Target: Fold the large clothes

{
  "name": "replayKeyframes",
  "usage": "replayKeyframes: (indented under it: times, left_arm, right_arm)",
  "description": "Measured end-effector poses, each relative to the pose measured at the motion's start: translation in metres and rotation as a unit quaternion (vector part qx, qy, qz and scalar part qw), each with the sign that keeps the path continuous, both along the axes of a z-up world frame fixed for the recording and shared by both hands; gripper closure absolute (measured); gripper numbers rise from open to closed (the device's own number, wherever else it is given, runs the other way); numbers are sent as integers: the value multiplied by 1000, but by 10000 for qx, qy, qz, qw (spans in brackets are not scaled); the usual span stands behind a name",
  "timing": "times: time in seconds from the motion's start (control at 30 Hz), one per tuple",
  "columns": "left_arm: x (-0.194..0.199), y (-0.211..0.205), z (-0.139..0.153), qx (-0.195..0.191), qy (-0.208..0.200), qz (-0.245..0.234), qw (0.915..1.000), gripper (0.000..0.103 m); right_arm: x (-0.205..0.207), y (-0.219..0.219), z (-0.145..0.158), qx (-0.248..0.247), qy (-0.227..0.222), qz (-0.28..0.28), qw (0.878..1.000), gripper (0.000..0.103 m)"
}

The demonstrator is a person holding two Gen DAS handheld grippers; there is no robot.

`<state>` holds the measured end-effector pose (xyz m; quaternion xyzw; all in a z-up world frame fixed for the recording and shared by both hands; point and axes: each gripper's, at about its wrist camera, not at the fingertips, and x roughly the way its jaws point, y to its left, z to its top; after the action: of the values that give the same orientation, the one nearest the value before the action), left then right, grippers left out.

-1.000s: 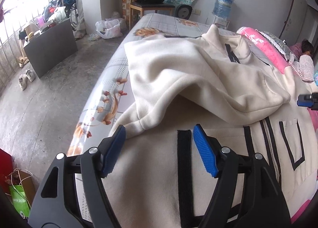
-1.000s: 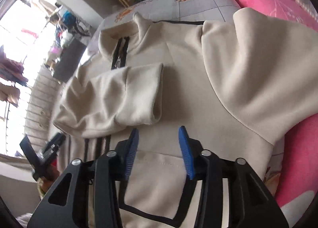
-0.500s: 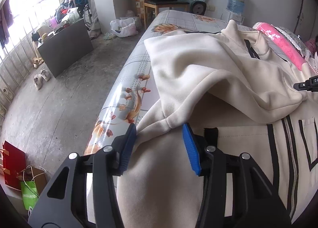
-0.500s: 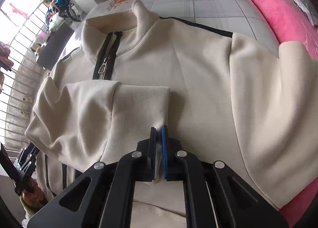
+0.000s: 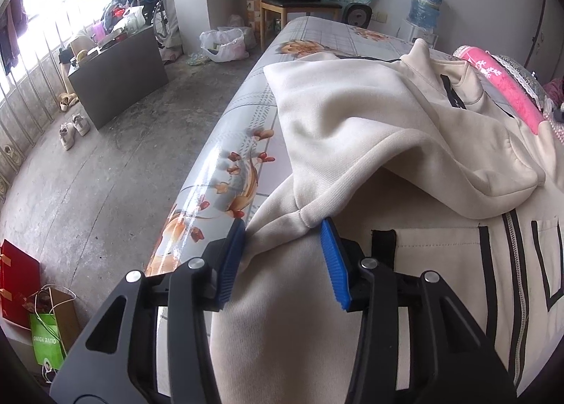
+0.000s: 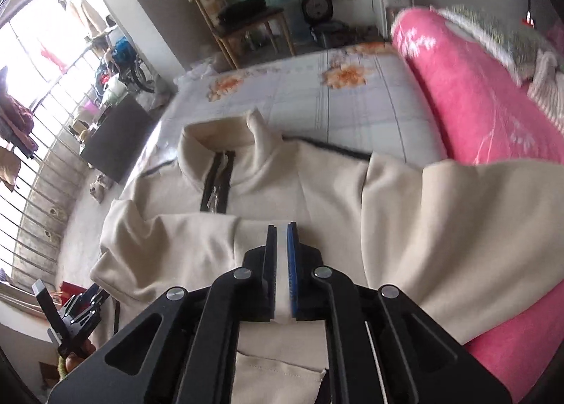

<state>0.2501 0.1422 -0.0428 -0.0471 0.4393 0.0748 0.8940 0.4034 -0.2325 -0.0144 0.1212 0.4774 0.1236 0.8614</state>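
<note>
A large cream zip-up jacket [image 5: 370,129] with black trim lies spread on the bed, one sleeve folded across its chest. My left gripper [image 5: 282,238] is open, its blue pads on either side of the jacket's side seam near the bed's left edge. In the right wrist view the jacket [image 6: 317,189] lies collar away from me. My right gripper [image 6: 282,231] is shut on the cuff of the folded sleeve [image 6: 169,245], cream fabric pinched between the pads. The left gripper [image 6: 70,312] also shows at the lower left there.
The bed has a floral sheet [image 5: 225,171] and a pink blanket [image 6: 476,93] along its right side. Left of the bed is concrete floor with a dark cabinet [image 5: 120,72], shoes and paper bags [image 5: 46,330]. A wooden chair [image 5: 292,5] stands at the bed's head.
My right gripper closed on the sleeve cuff and lifted, tilting up toward the room. My left gripper moved left to the jacket's side seam, narrowed somewhat, still open.
</note>
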Motion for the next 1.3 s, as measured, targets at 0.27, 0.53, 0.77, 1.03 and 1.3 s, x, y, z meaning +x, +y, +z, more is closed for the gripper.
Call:
replayKeyframes:
  times: [0.27, 0.53, 0.77, 1.03, 1.3]
  left_arm:
    - [1, 0, 0, -16, 11, 8, 10000, 61]
    - [1, 0, -1, -20, 4, 14, 10000, 61]
    - [1, 0, -2, -8, 12, 4, 10000, 61]
    - [2, -1, -2, 51, 47, -13, 10000, 61]
    - [2, 1, -2, 10, 38, 4, 10000, 60]
  right_arm:
    - [29, 26, -82, -413, 969, 220, 9942, 53]
    - [3, 73, -21, -1114, -51, 813, 9904, 100]
    - [-18, 16, 52, -759, -1033, -5, 9917, 100]
    - [-3, -21, -35, -535, 19, -382, 9978, 100]
    - [-8, -13, -24, -590, -411, -121, 9973, 86]
